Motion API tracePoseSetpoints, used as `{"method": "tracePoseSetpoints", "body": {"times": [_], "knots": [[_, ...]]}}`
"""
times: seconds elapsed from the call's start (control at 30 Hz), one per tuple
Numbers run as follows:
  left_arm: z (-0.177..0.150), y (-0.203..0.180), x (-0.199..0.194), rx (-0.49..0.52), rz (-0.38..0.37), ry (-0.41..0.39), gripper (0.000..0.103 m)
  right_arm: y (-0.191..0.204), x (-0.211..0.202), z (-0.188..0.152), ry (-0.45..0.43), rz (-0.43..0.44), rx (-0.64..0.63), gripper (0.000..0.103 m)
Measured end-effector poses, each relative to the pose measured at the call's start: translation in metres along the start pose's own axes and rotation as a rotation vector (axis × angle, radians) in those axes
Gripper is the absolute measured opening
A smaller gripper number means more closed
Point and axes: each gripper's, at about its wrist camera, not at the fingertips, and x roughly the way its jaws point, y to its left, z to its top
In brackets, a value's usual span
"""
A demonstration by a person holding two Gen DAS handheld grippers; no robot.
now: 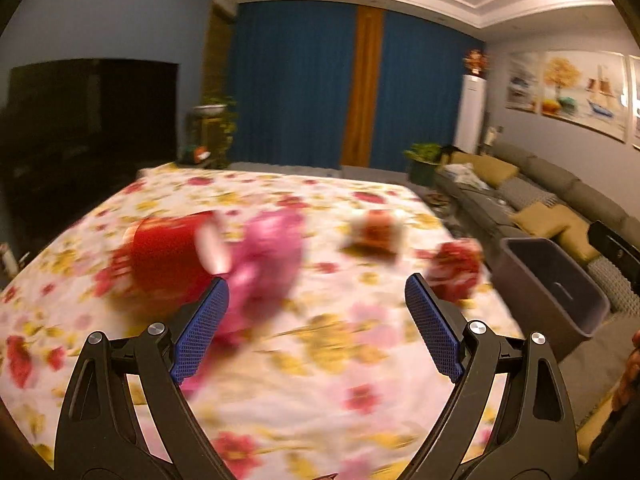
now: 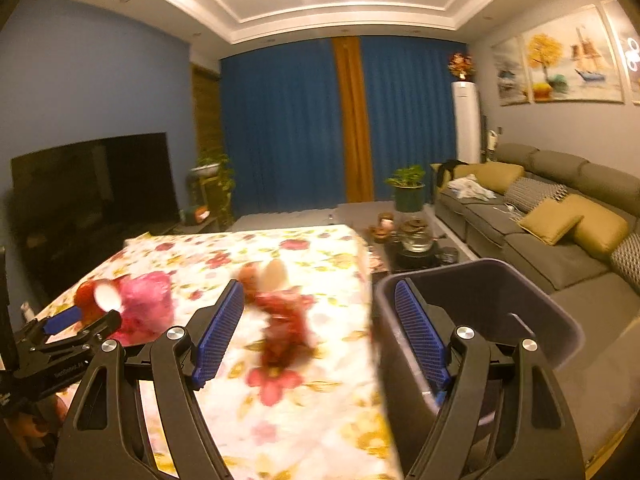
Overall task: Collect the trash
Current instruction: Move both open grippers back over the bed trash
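Floral cloth in yellow, red and pink covers the tabletop, the largest thing in both views, and everything on it is smeared by motion blur. Just off its right edge stands a dark grey bin with a slot handle in its wall, nothing visible inside it from here. On the cloth, toward the left, a red cylinder-shaped can or cup lies on its side, its pale end touching a crumpled pink wrapper. Farther back sits a small white and brown piece of trash, and near the right edge a crumpled red wrapper; what any of them once held cannot be told, and no print on them can be read through the blur. The left gripper hangs over the cloth with its blue fingers spread wide and nothing between them, the left one just in front of the pink wrapper. The right gripper is likewise spread and empty, its right finger in front of the bin's wall and the red wrapper showing in the gap. Pale lettering on the left gripper's black body, seen from the right wrist, is too small and turned to make out.
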Motion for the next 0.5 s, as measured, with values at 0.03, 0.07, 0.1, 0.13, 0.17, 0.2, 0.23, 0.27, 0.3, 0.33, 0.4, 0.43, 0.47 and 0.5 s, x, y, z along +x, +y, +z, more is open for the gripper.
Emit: {"method": "tracePoseSetpoints", "body": {"times": [0.03, 0.07, 0.1, 0.13, 0.17, 0.2, 0.23, 0.27, 0.3, 0.33, 0.4, 0.43, 0.47, 0.5], "knots": [[0.000, 0.011, -0.002, -0.010, 0.013, 0.000, 0.088, 0.009, 0.002, 0.000, 0.003, 0.013, -0.007, 0.076], [-0.001, 0.021, -0.004, -0.017, 0.025, -0.001, 0.088, 0.014, 0.004, 0.000, 0.005, 0.023, -0.011, 0.076], [-0.001, 0.034, -0.006, -0.025, 0.047, -0.004, 0.088, 0.024, 0.006, 0.000, 0.009, 0.035, -0.019, 0.076], [-0.001, 0.044, -0.007, -0.028, 0.055, -0.008, 0.088, 0.033, 0.008, 0.000, 0.010, 0.046, -0.027, 0.076], [-0.001, 0.056, -0.009, -0.034, 0.068, -0.013, 0.088, 0.038, 0.009, 0.001, 0.010, 0.053, -0.033, 0.076], [-0.002, 0.064, -0.011, -0.040, 0.076, -0.015, 0.088, 0.047, 0.011, 0.001, 0.011, 0.065, -0.043, 0.076], [-0.003, 0.074, -0.013, -0.049, 0.087, -0.019, 0.088, 0.055, 0.014, 0.000, 0.011, 0.075, -0.054, 0.076], [-0.004, 0.081, -0.015, -0.055, 0.095, -0.021, 0.088, 0.064, 0.017, 0.000, 0.011, 0.083, -0.063, 0.076], [-0.004, 0.092, -0.016, -0.067, 0.108, -0.024, 0.088, 0.070, 0.019, 0.001, 0.012, 0.089, -0.067, 0.076], [-0.005, 0.100, -0.016, -0.076, 0.116, -0.025, 0.088, 0.076, 0.022, 0.000, 0.014, 0.098, -0.071, 0.076], [-0.005, 0.112, -0.014, -0.094, 0.119, -0.028, 0.088, 0.089, 0.030, 0.000, 0.020, 0.109, -0.079, 0.076], [-0.004, 0.117, -0.014, -0.098, 0.116, -0.030, 0.088, 0.096, 0.034, -0.002, 0.022, 0.112, -0.084, 0.076], [-0.005, 0.120, -0.014, -0.098, 0.113, -0.031, 0.088, 0.102, 0.038, -0.003, 0.026, 0.116, -0.090, 0.076], [-0.003, 0.124, -0.011, -0.097, 0.102, -0.030, 0.088, 0.110, 0.044, -0.004, 0.034, 0.120, -0.096, 0.076]]}}
